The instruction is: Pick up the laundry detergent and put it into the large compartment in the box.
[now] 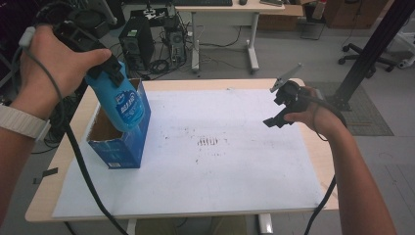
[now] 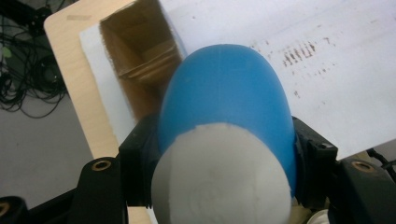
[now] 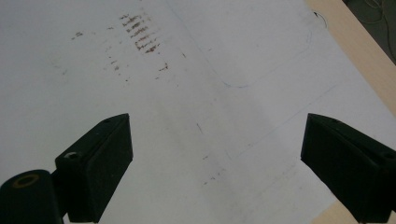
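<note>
The left gripper (image 1: 110,73) clamps a blue bottle (image 1: 122,105), its lower end inside an open box (image 1: 120,149); the right gripper (image 3: 215,172) hangs wide open, empty, above the tabletop (image 1: 303,83).

Blue bottle (image 1: 122,105) tilts, base inside the open blue box (image 1: 128,147).

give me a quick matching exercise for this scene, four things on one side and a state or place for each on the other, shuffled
Things:
1. blue bottle
2. blue carton
3. right gripper
4. white sheet

States or places:
a. jaws wide apart, nothing between them
b. spread over the wooden table, with brown smudges near its middle
c. clamped in the left gripper, lower end over the box opening
d. stands open-topped near the table's left edge

Pairs: 1-c, 2-d, 3-a, 4-b
</note>
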The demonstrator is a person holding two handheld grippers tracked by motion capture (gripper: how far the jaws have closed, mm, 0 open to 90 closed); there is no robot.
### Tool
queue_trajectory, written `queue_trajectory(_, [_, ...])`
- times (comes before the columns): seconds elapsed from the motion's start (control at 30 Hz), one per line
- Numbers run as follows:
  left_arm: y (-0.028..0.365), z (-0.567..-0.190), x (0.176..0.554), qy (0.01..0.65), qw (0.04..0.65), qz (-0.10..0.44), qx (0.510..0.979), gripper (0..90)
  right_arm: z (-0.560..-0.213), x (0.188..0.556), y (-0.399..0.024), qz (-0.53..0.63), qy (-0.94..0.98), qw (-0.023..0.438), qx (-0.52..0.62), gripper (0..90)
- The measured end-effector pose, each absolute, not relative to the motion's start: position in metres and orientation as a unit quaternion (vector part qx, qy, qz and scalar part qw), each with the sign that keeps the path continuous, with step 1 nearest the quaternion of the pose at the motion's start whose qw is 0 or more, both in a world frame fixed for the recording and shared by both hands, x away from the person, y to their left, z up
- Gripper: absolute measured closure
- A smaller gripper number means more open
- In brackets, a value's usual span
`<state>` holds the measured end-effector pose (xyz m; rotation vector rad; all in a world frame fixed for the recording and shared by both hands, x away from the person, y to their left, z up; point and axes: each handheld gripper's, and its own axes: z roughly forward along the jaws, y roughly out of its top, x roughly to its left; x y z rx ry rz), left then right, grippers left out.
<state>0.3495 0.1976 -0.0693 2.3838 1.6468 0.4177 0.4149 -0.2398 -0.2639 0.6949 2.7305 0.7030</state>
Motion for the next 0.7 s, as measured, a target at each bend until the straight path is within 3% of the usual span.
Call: queue_trajectory(0.7, [0.224, -0.064, 0.364, 0.603, 0.091, 0.161, 0.776, 37.8, -0.267, 0.418, -0.24, 0.24, 0.934, 0.116, 0.238, 9.1])
